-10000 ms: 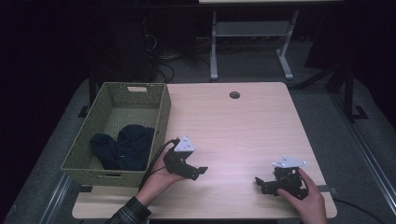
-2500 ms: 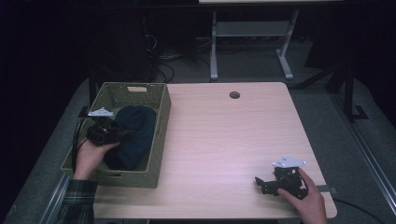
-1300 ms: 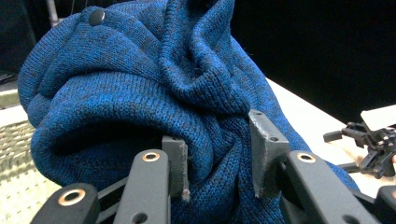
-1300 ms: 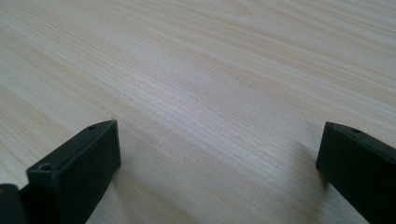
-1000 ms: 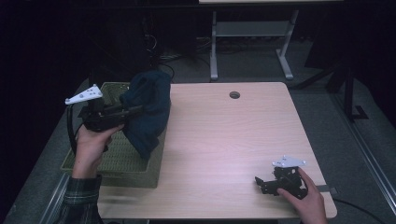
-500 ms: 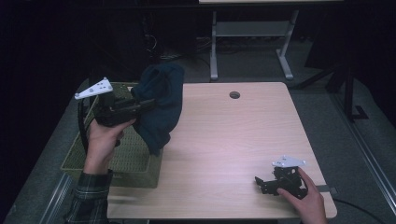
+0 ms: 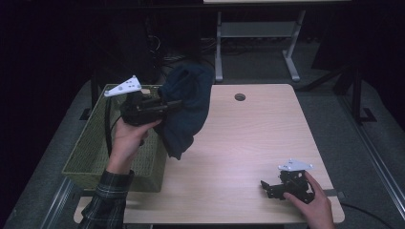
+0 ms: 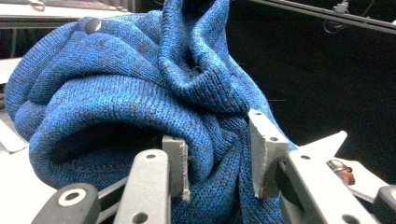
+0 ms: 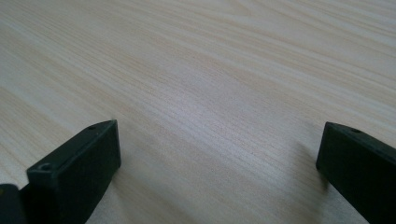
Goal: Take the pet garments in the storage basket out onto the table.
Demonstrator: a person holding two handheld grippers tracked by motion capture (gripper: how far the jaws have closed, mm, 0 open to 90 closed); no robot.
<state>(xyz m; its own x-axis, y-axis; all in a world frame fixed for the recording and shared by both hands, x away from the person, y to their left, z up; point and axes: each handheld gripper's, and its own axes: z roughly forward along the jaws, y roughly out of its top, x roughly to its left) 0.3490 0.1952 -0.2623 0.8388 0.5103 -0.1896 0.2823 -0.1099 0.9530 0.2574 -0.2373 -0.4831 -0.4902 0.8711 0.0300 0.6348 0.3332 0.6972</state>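
Blue knitted garment [image 7: 185,112] hangs in the air from the left gripper [image 7: 160,109], above the edge where the green woven basket [image 7: 90,152] meets the pale wooden table [image 7: 248,143], as the high view shows. The left gripper view adds the close detail: the grey fingers [image 8: 176,163] are clenched on a bunched fold of the knit, and a dark button [image 8: 92,25] sits near its top. The right gripper [image 7: 273,187] rests on the table near its right front corner; its own view shows its black fingers [image 9: 79,163] spread wide over bare wood.
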